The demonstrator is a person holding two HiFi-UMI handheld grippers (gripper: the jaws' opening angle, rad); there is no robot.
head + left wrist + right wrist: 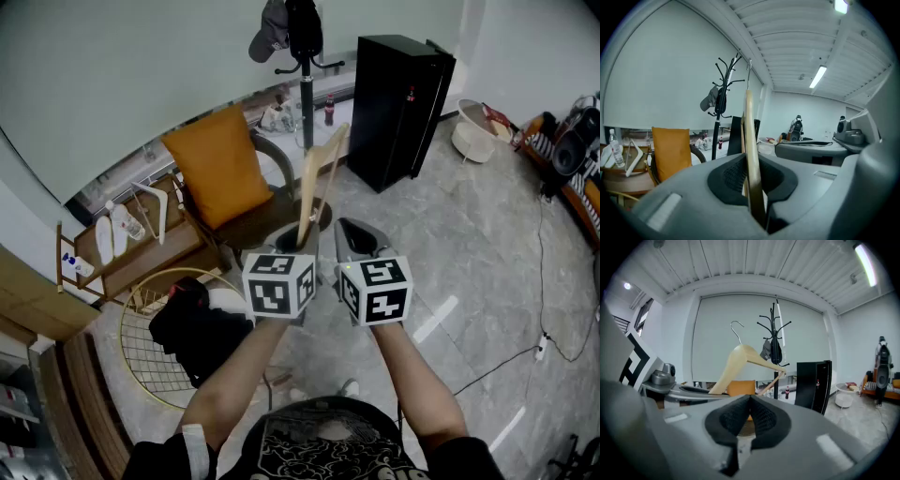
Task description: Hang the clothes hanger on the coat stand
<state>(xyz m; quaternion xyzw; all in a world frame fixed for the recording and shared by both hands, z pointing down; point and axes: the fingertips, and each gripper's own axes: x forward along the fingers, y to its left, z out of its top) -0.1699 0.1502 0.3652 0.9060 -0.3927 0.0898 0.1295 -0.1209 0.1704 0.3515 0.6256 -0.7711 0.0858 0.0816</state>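
The left gripper [296, 240] has its jaws closed on one arm of the wooden hanger [315, 178], which stands upright with its metal hook on top, well short of the coat stand [306, 75]. The right gripper [355, 240] has its jaws together on nothing. The hanger looks light, stiff and smooth, so a grip near the shoulder should steady it. There is one held hanger and one stand.
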